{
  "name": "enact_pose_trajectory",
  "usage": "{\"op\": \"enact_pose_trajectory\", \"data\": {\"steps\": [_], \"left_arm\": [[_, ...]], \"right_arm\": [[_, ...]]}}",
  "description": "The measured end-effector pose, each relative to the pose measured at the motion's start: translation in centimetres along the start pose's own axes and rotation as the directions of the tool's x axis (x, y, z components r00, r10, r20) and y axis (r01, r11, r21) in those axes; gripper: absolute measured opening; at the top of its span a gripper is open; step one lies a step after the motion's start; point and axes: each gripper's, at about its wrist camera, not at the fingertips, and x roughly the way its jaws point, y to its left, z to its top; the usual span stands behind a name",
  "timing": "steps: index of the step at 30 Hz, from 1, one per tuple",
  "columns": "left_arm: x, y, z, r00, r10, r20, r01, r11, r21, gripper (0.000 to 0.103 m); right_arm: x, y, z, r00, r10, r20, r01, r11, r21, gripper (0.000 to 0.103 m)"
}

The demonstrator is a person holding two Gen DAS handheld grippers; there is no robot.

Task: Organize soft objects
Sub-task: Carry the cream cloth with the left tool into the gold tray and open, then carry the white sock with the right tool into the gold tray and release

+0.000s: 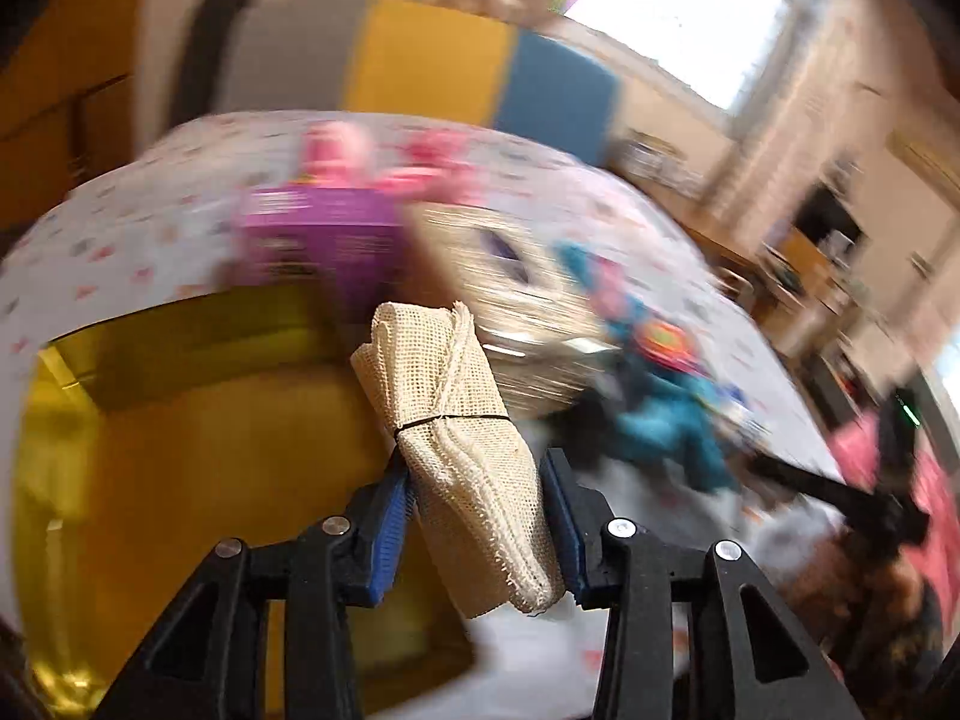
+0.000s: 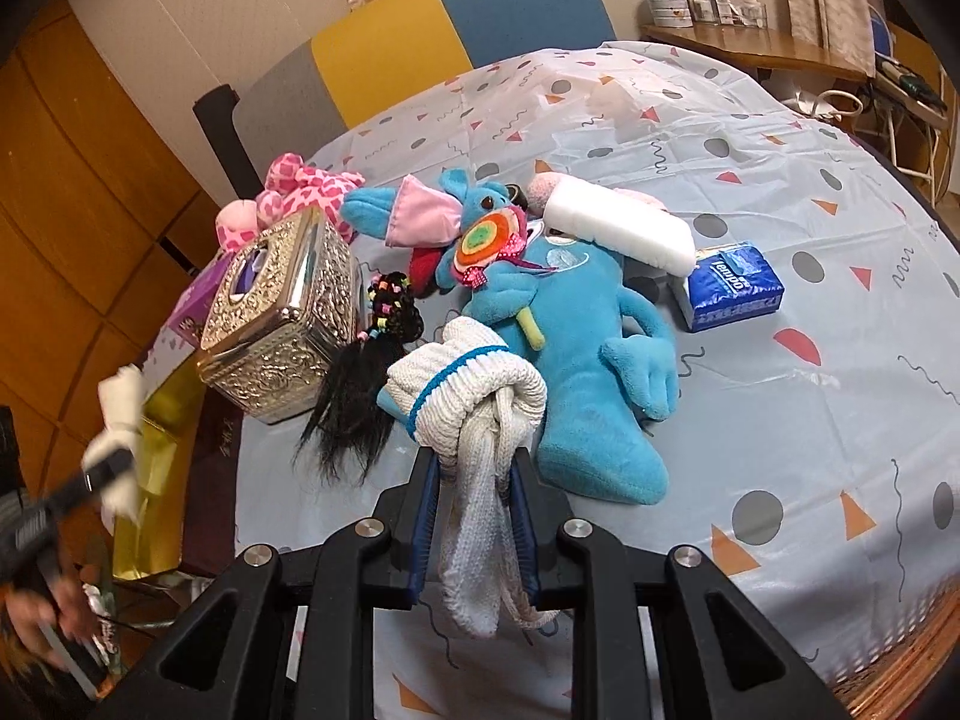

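Your left gripper (image 1: 480,516) is clamped on a beige mesh cloth roll (image 1: 456,414) bound with a dark band, held over the yellow box (image 1: 198,450) at the table edge; your right gripper (image 2: 474,516) is clenched on a knotted white knit bundle (image 2: 474,384) with a blue stripe, lifted above the patterned tablecloth (image 2: 780,420); just beyond it lie a blue plush toy (image 2: 576,348), a tuft of black hair with beads (image 2: 366,384), an ornate silver tissue box (image 2: 282,324), a pink spotted plush (image 2: 294,186) and a blue tissue pack (image 2: 732,288)
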Motion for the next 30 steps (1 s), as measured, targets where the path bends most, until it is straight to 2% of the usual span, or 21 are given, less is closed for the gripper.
{"op": "enact_pose_trajectory", "data": {"steps": [4, 7, 11, 12, 13, 15, 18, 21, 24, 30], "left_arm": [[1.8, 6.2, 1.3, 0.994, 0.097, -0.046, -0.101, 0.989, -0.105, 0.044], [3.9, 9.4, 1.9, 0.987, 0.117, -0.107, -0.131, 0.981, -0.140, 0.047], [6.8, 10.4, 2.7, 0.980, 0.150, -0.132, -0.168, 0.976, -0.139, 0.050], [7.5, 10.6, 2.9, 0.982, 0.135, -0.133, -0.153, 0.979, -0.133, 0.057], [8.5, 10.4, 3.6, 0.983, 0.128, -0.135, -0.145, 0.981, -0.127, 0.068], [9.4, 10.2, 4.4, 0.981, 0.138, -0.140, -0.157, 0.978, -0.135, 0.073], [8.5, 10.5, 4.3, 0.986, 0.132, -0.104, -0.148, 0.975, -0.168, 0.073], [7.3, 10.3, 3.8, 0.985, 0.161, -0.069, -0.172, 0.966, -0.193, 0.075], [5.2, 9.9, 2.6, 0.977, 0.207, -0.049, -0.213, 0.956, -0.204, 0.078], [1.4, 9.2, -0.4, 0.936, 0.352, -0.014, -0.347, 0.913, -0.215, 0.081]], "right_arm": [[0.2, 0.3, 0.0, 1.000, -0.024, -0.008, 0.024, 1.000, -0.014, 0.022], [0.3, 0.3, 0.0, 0.999, -0.038, -0.013, 0.038, 0.999, -0.016, 0.022], [0.4, 0.3, 0.0, 0.998, -0.054, -0.018, 0.054, 0.998, -0.015, 0.022], [0.5, 0.3, 0.0, 0.998, -0.060, -0.021, 0.059, 0.998, -0.017, 0.022], [0.6, 0.4, 0.0, 0.998, -0.064, -0.023, 0.064, 0.998, -0.020, 0.022], [0.6, 0.5, 0.0, 0.997, -0.075, -0.024, 0.075, 0.997, -0.027, 0.022], [0.6, 0.6, 0.0, 0.996, -0.085, -0.020, 0.084, 0.996, -0.033, 0.022], [0.5, 0.7, -0.1, 0.996, -0.091, -0.013, 0.091, 0.995, -0.033, 0.022], [0.4, 1.3, -0.4, 0.998, -0.062, -0.015, 0.062, 0.997, -0.036, 0.022], [-0.1, 5.2, -0.3, 0.999, 0.038, -0.017, -0.040, 0.993, -0.111, 0.022]]}}
